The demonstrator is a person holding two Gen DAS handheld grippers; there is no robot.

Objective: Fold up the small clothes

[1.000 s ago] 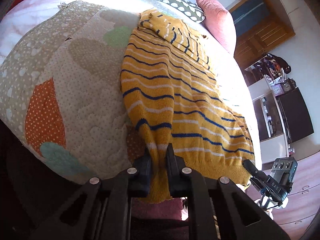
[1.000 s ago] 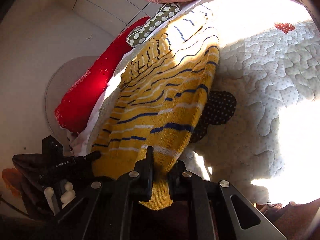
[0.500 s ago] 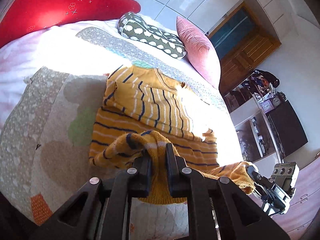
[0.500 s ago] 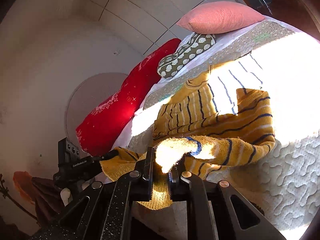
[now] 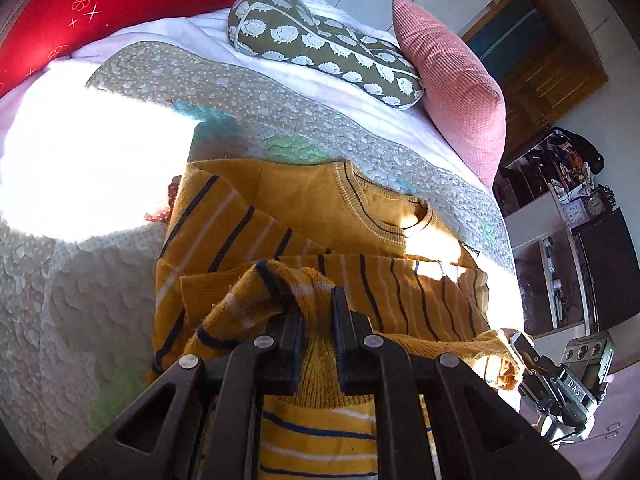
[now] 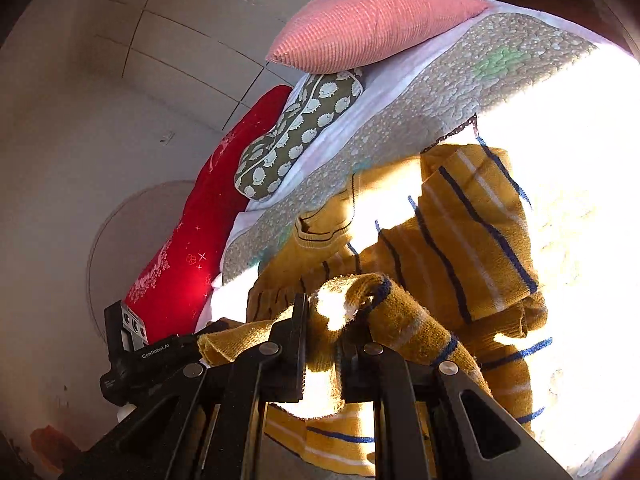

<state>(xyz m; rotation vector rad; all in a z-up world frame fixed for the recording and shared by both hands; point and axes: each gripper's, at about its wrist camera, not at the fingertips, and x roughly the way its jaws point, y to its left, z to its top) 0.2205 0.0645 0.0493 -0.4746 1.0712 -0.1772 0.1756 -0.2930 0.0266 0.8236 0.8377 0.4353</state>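
Two tools, our left tool (image 5: 316, 312) and right tool (image 6: 322, 320), each clamp the sweater (image 5: 320, 208) hem, its collar lying ahead.

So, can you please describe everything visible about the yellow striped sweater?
The sweater is mustard-yellow knit with thin navy and white stripes and a ribbed round collar. It lies on the quilted bedspread, sleeves folded inward across the chest. Its hem end is lifted and carried toward the collar, pinched at one corner by the left gripper and at the other by the right gripper. Sunlight washes out parts.
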